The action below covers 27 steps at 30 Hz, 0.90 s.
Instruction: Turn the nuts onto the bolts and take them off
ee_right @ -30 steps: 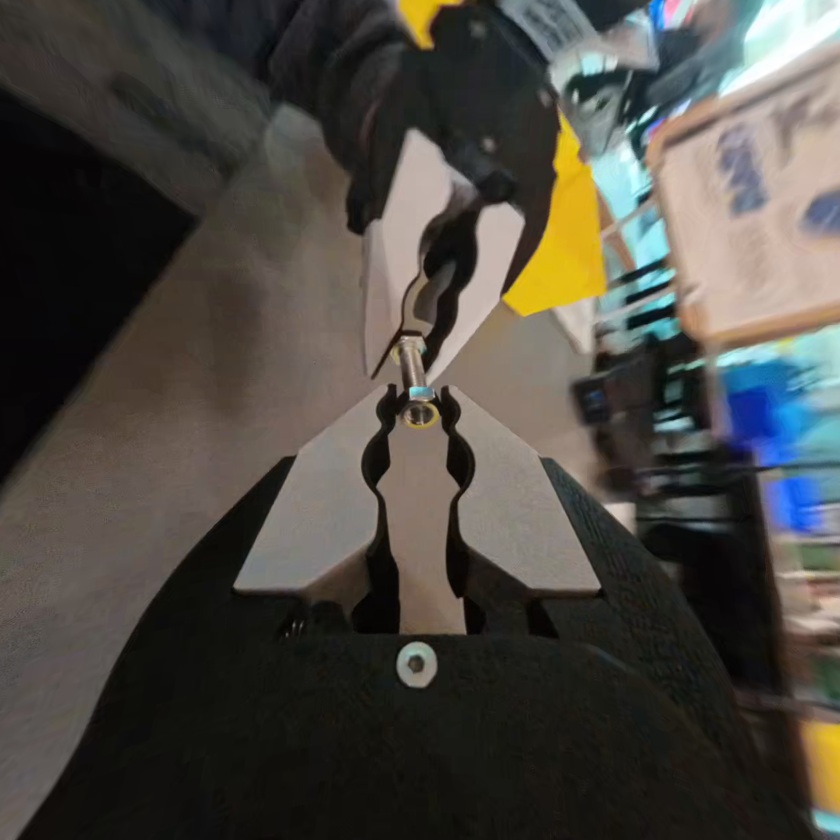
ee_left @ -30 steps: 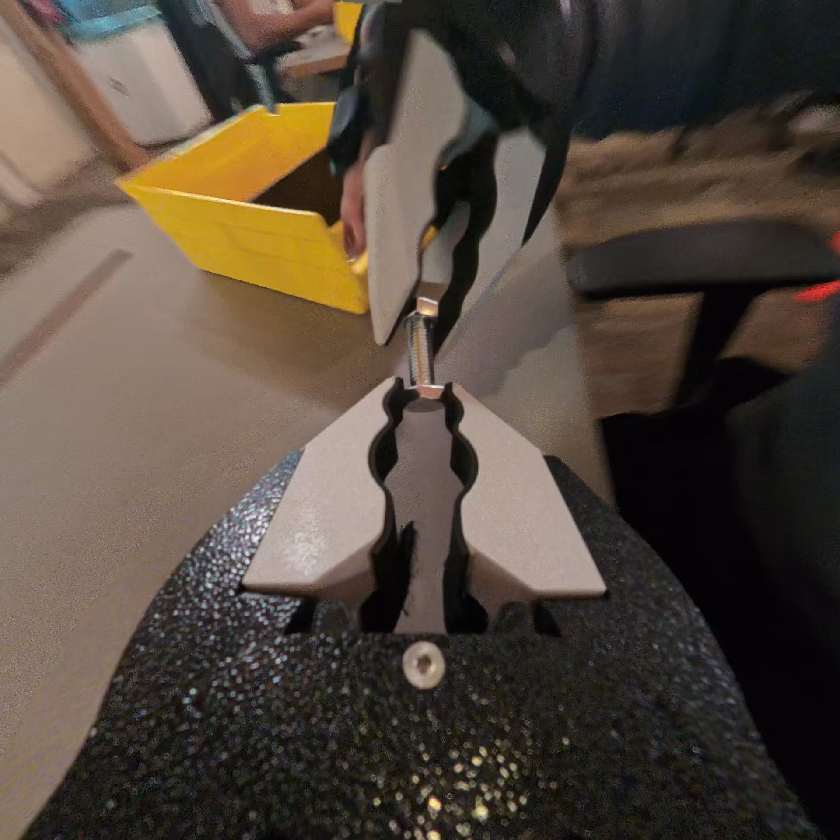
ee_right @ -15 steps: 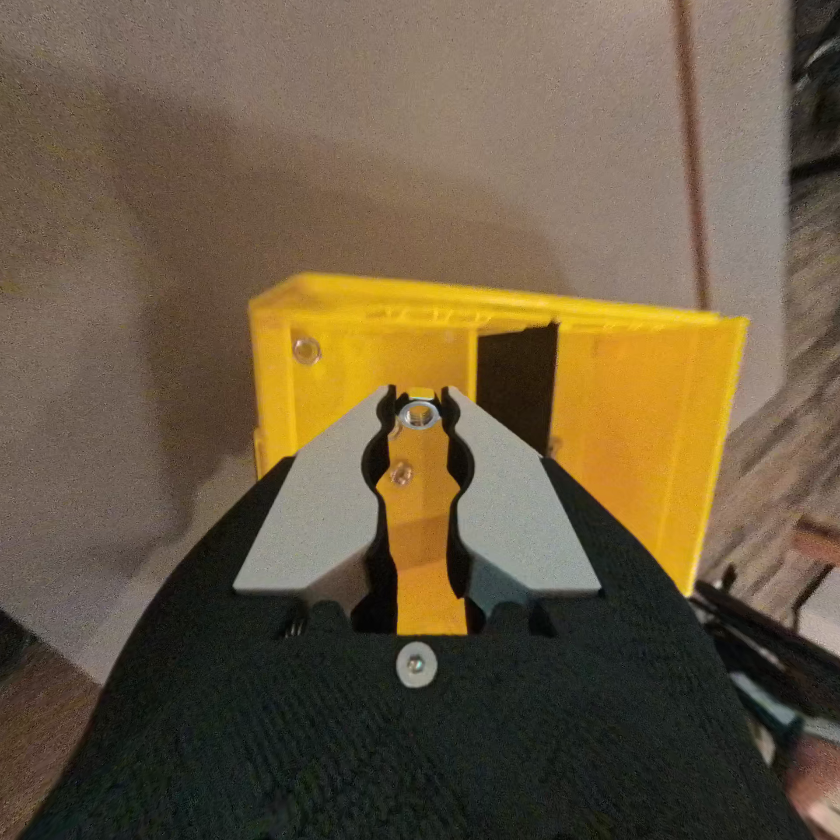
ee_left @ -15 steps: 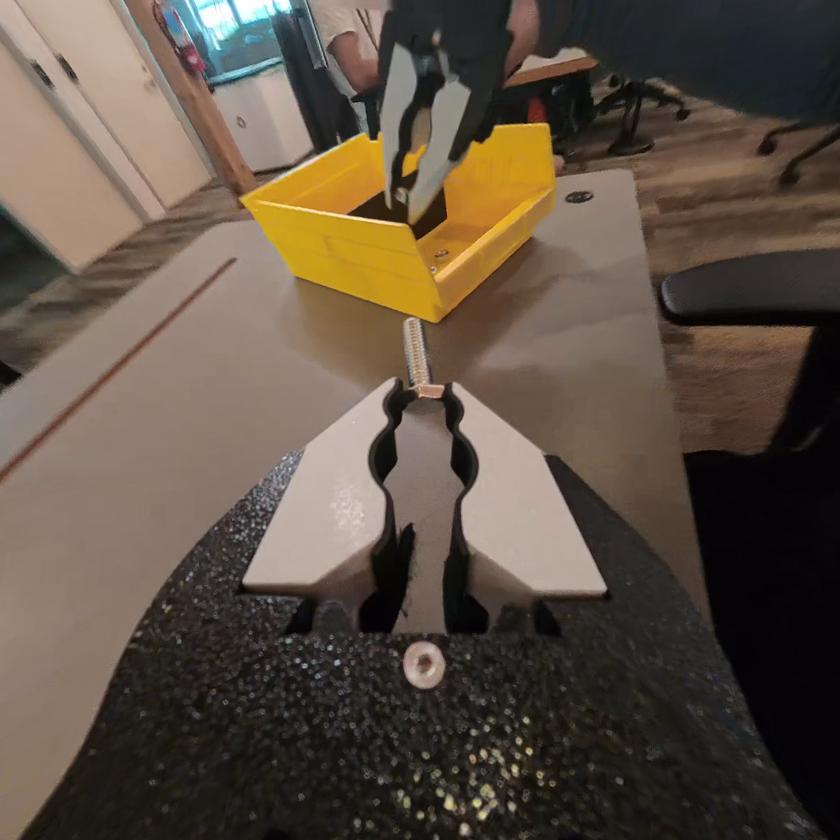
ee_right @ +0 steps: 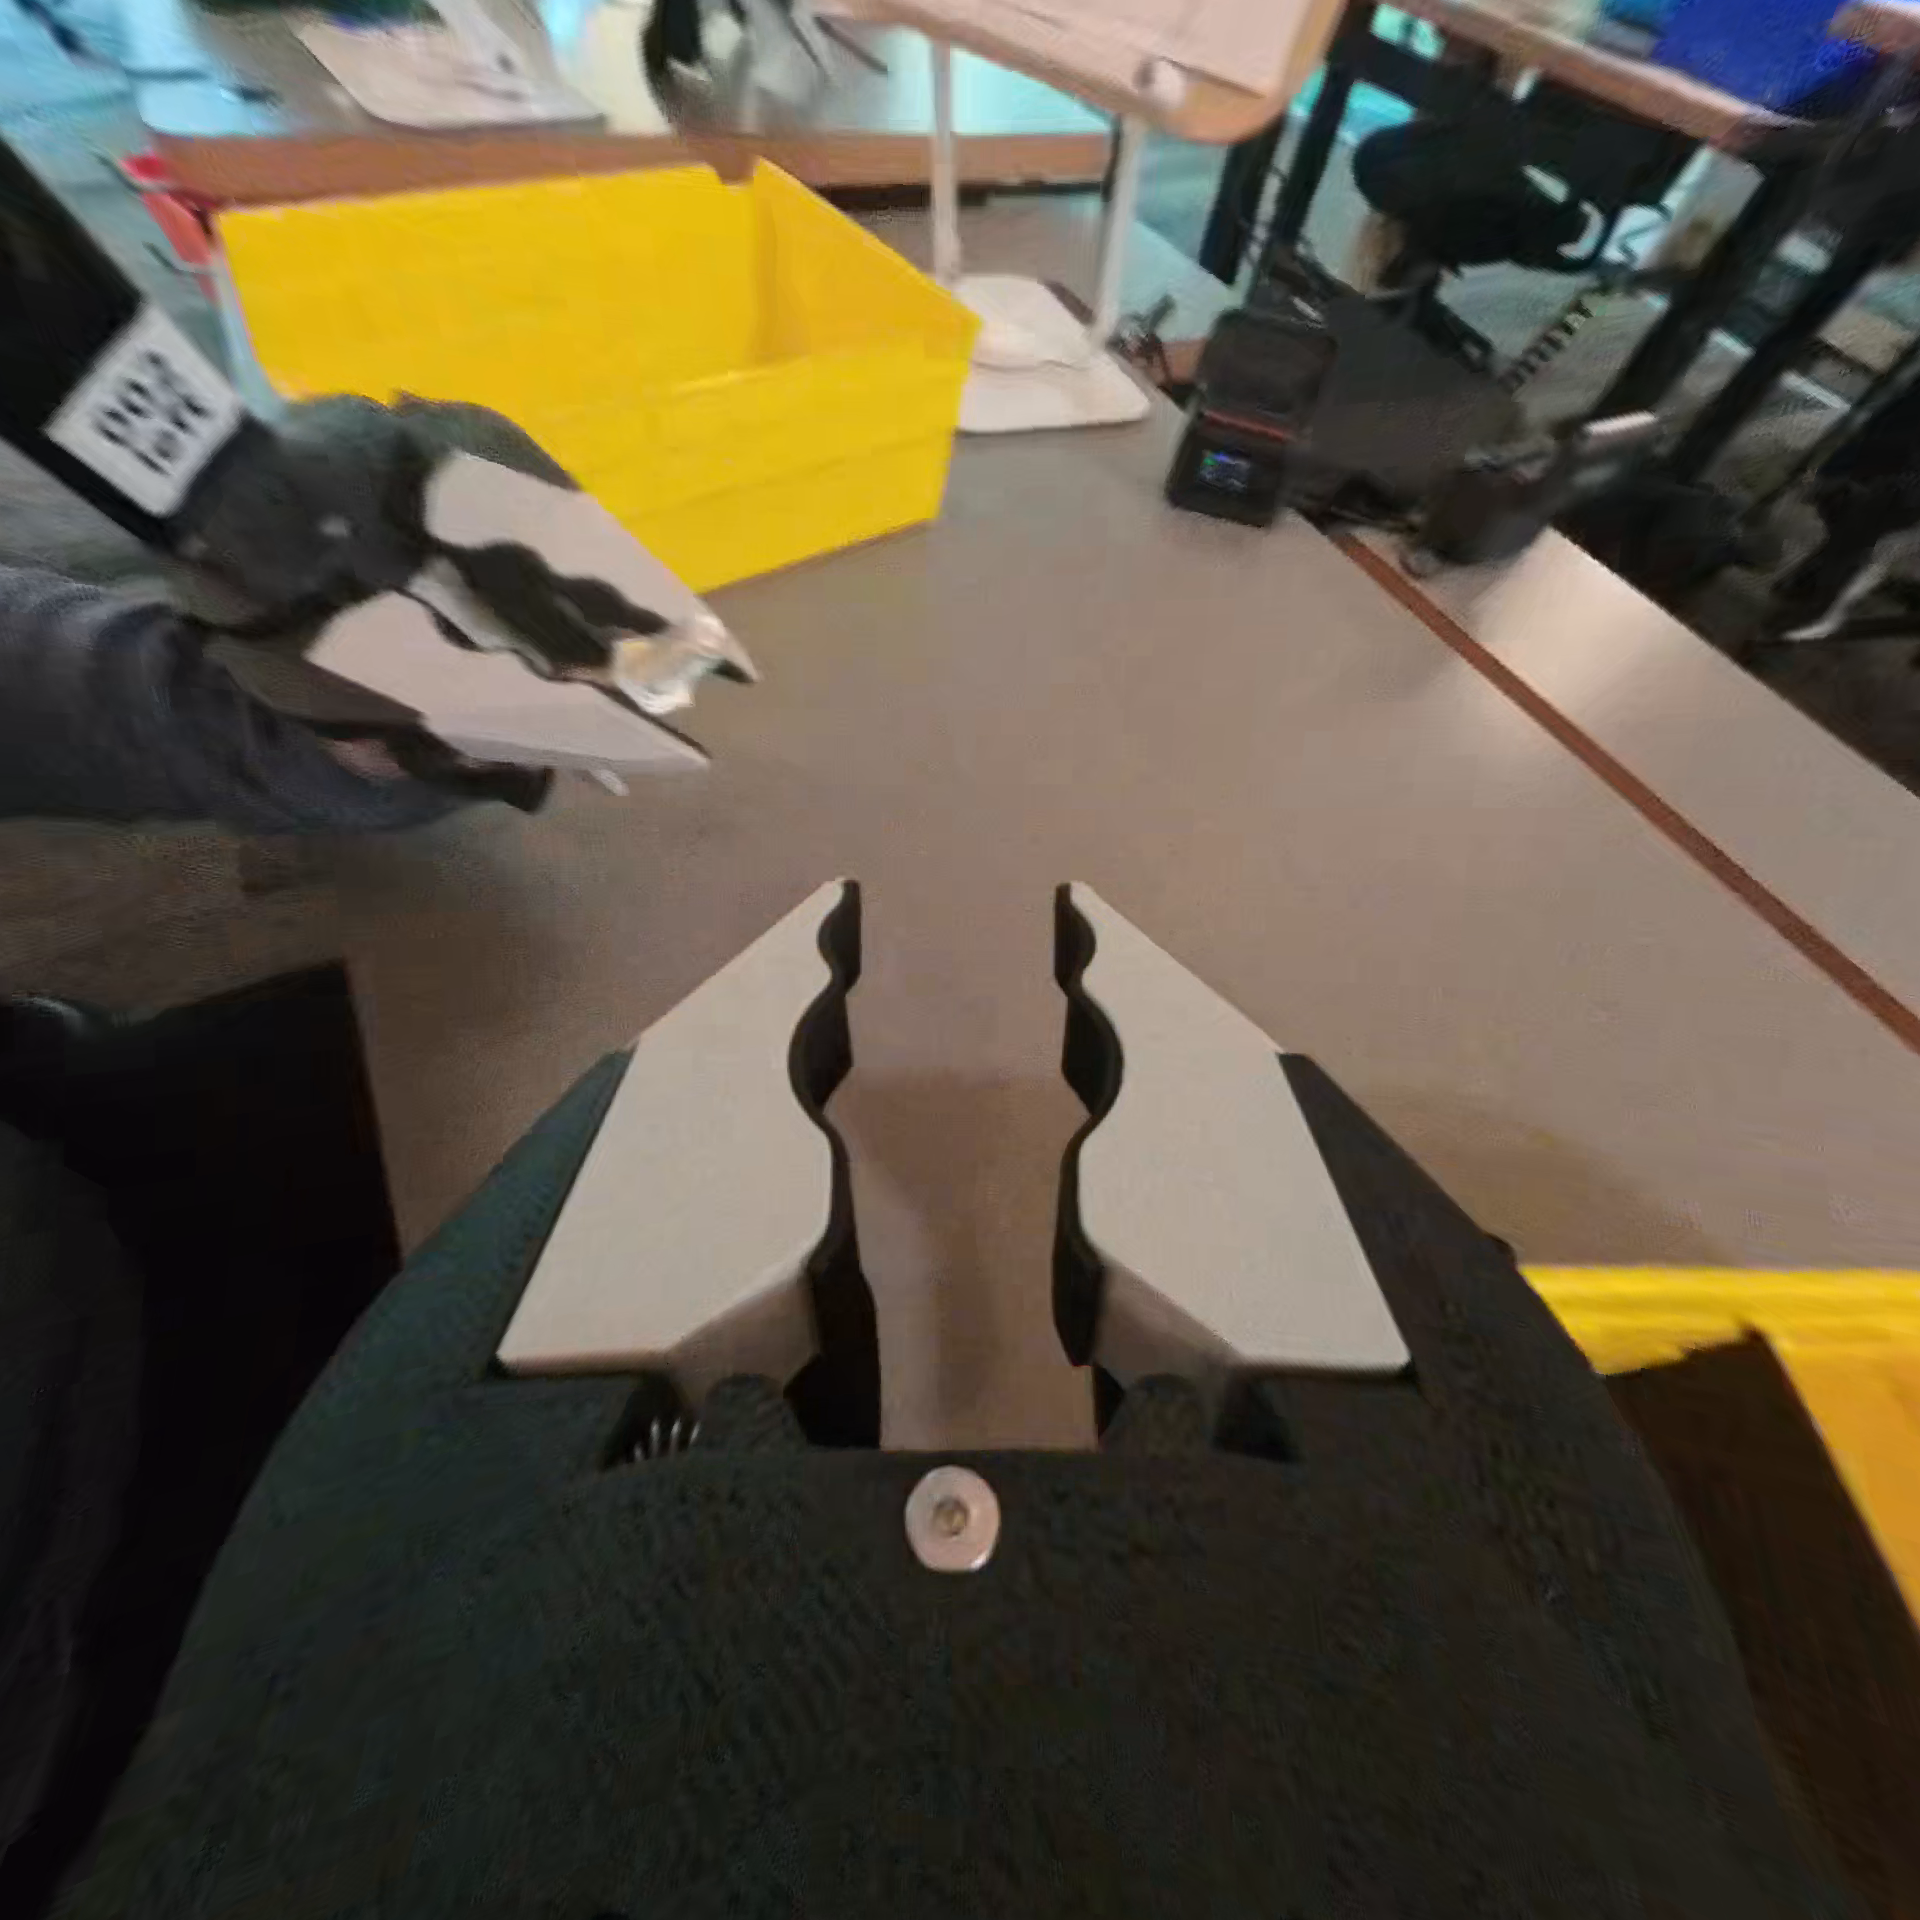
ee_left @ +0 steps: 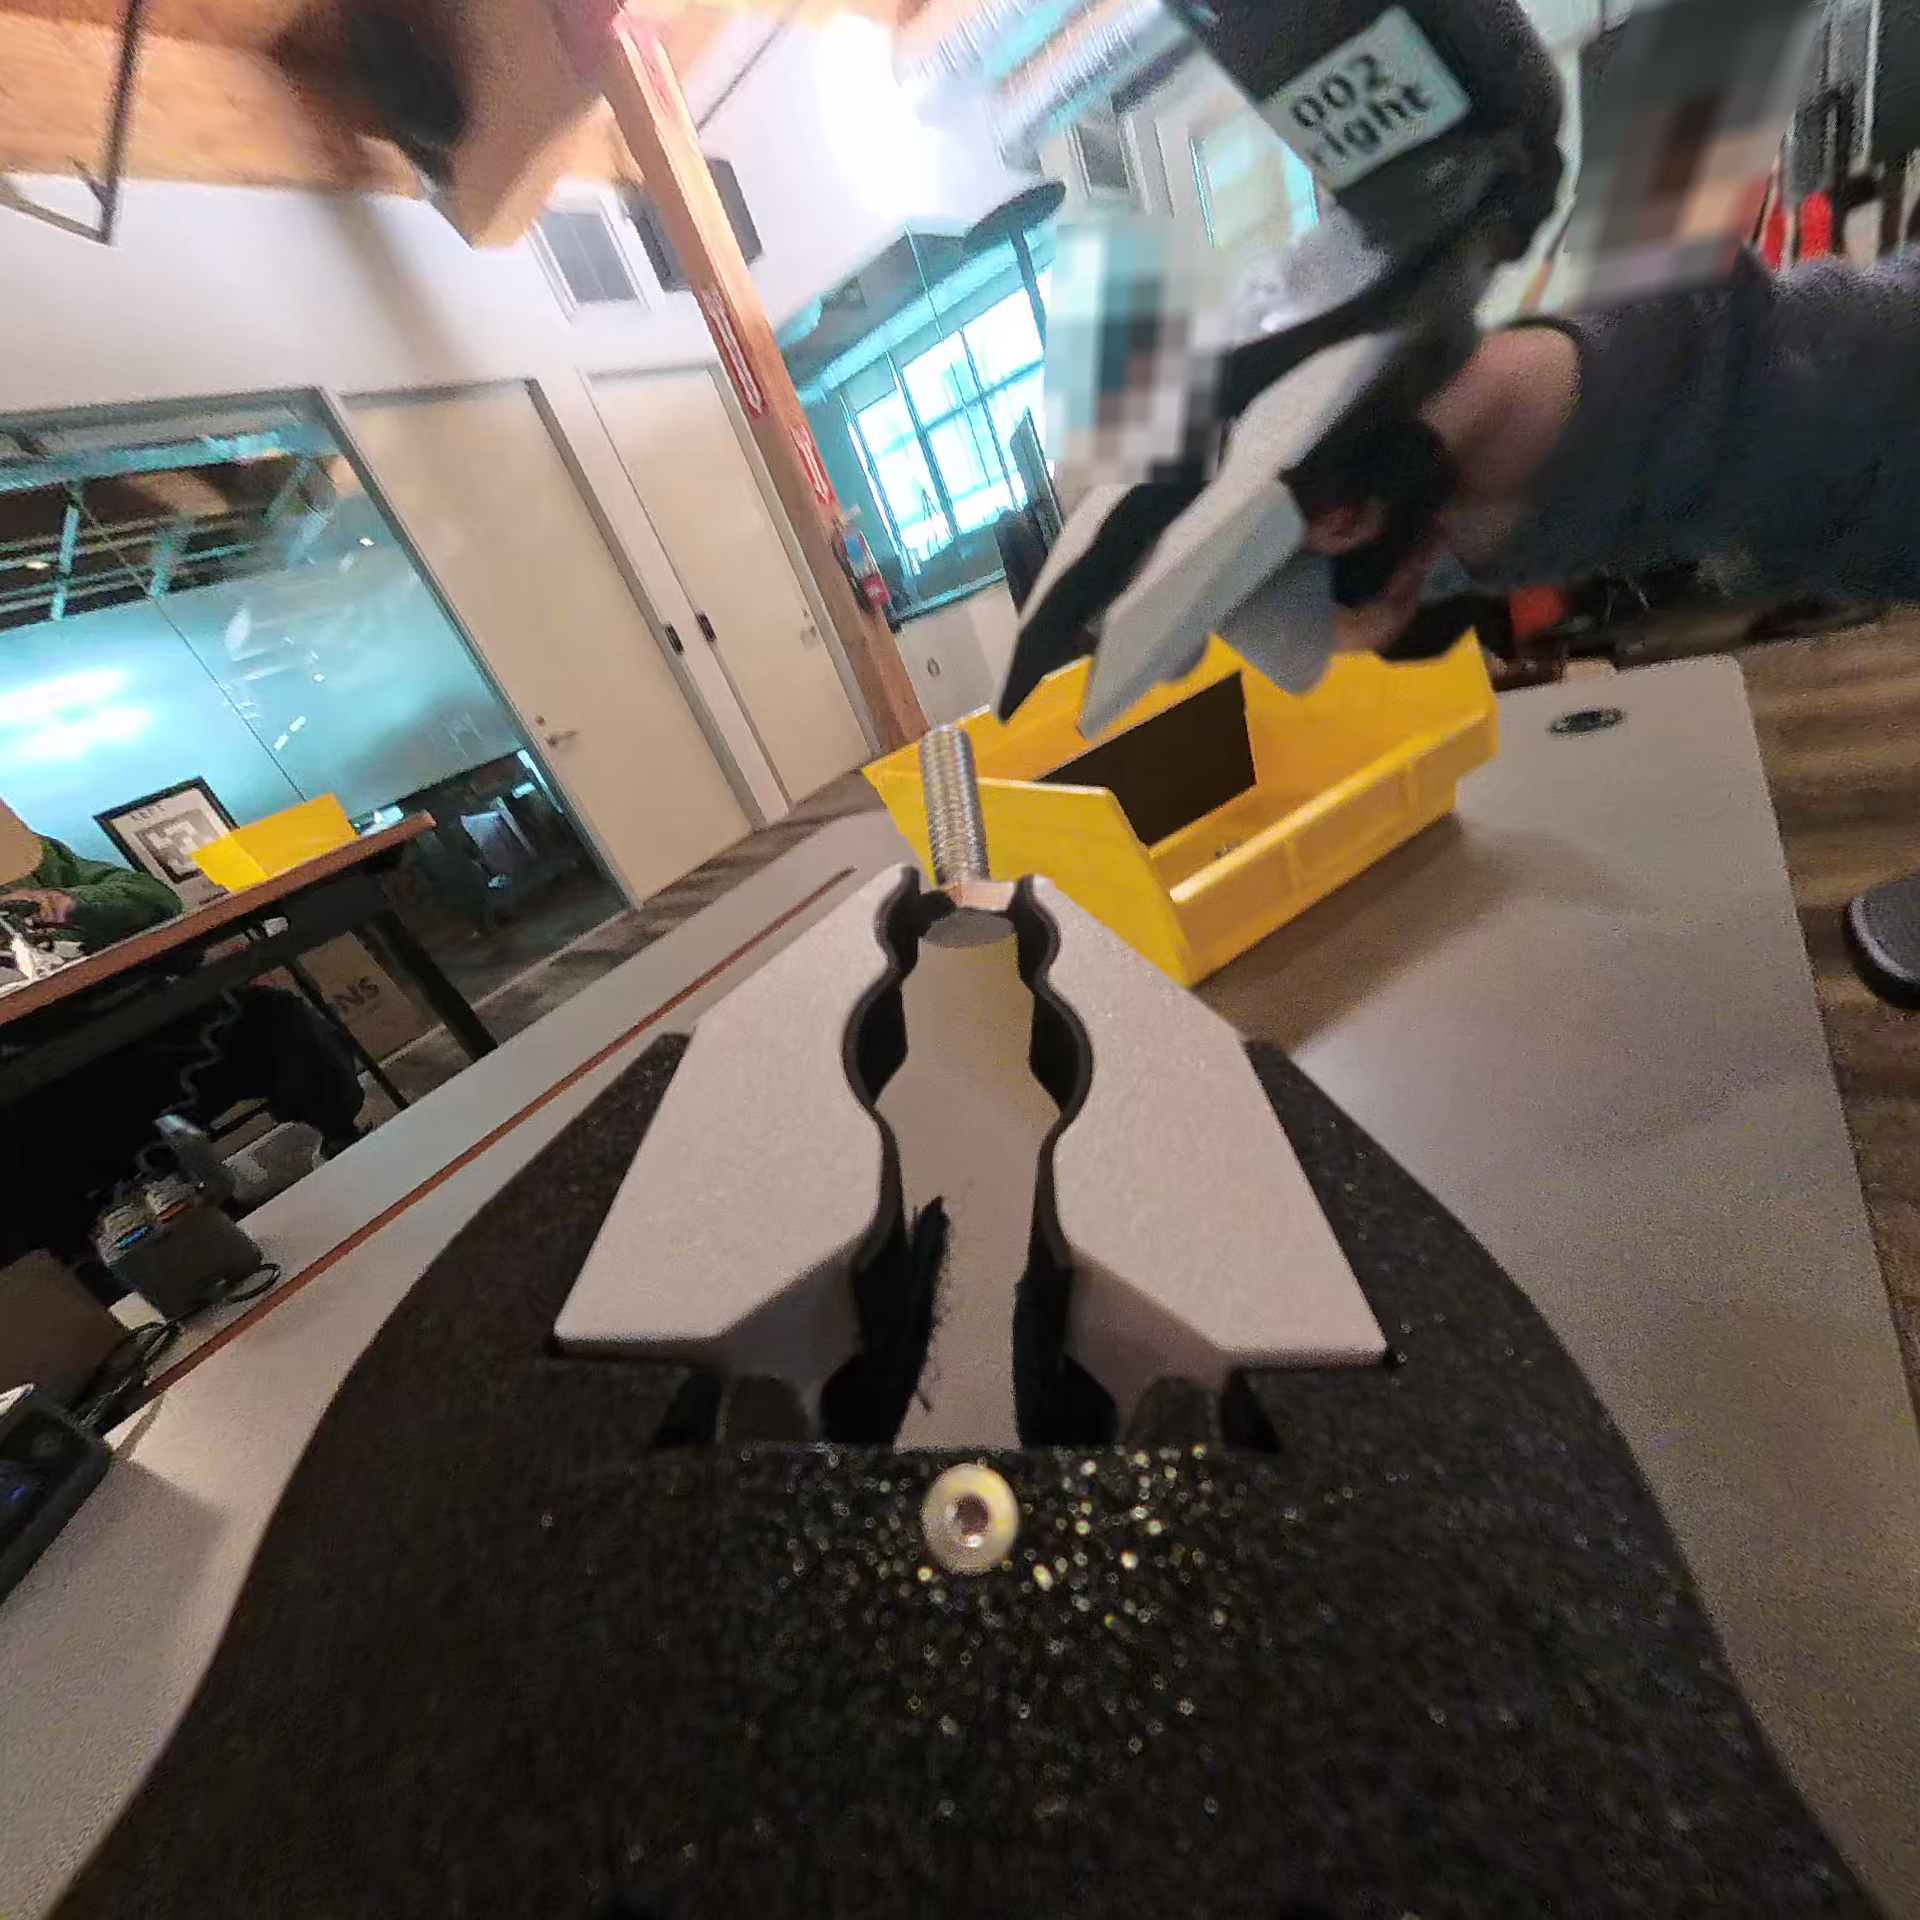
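Observation:
My left gripper (ee_left: 966, 899) is shut on the hex head of a silver bolt (ee_left: 951, 795), whose threaded shaft points up and forward above the grey table (ee_left: 1558, 987). No nut shows on the bolt. It also shows in the right wrist view (ee_right: 675, 675), blurred, with the bolt (ee_right: 665, 660) at its tips. My right gripper (ee_right: 956, 894) is open and empty above the table. In the left wrist view it (ee_left: 1184, 686) hangs over a yellow bin (ee_left: 1330, 821). No nut is in view.
A second yellow bin (ee_right: 623, 343) stands on the table behind the left gripper, and the near bin's edge (ee_right: 1714, 1320) shows at lower right. A black device (ee_right: 1247, 447) and a white stand base (ee_right: 1039, 374) sit at the table's far end. A chair arm (ee_left: 1886, 951) is at the right. One gripper's finger ends stand about 8 cm off the other's.
My right gripper pulled the nut off the bolt, carried it over the yellow bin, then opened; the nut is gone from its fingers. My left gripper kept hold of the bolt and tilted up.

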Each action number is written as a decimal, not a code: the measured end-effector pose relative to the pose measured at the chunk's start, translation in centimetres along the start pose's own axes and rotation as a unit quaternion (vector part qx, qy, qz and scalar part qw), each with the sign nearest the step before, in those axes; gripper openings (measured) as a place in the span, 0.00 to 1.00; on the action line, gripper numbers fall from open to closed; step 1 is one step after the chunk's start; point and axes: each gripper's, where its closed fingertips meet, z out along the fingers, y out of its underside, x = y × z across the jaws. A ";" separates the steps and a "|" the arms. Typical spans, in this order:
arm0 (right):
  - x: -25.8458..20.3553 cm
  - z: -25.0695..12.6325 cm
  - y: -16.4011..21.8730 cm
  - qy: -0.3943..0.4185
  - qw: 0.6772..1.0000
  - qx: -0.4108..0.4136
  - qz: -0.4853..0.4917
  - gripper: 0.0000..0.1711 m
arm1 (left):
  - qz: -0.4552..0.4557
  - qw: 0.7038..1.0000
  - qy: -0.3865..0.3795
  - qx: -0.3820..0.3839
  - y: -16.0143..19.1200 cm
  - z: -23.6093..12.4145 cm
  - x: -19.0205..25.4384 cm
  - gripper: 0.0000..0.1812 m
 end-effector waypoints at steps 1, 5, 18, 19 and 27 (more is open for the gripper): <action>-1.9 0.7 -0.9 -0.019 1.000 0.021 -0.001 0.24 | -0.005 1.000 -0.003 0.006 -0.2 0.0 0.0 0.09; -7.1 2.2 -4.3 -0.115 0.981 0.124 0.092 0.25 | -0.002 1.000 0.010 0.028 -1.0 -0.1 0.8 0.09; 17.9 -5.4 2.6 0.286 0.954 -0.018 0.090 0.05 | -0.015 1.000 -0.010 -0.002 -0.9 0.2 0.0 0.30; 21.4 -6.8 5.2 0.335 0.934 -0.081 0.095 0.05 | -0.024 1.000 -0.011 -0.013 -0.6 0.3 -0.1 0.33; 27.0 -6.8 15.5 0.314 0.888 -0.256 0.216 0.23 | -0.086 0.979 -0.076 -0.170 1.1 -1.7 -3.4 0.63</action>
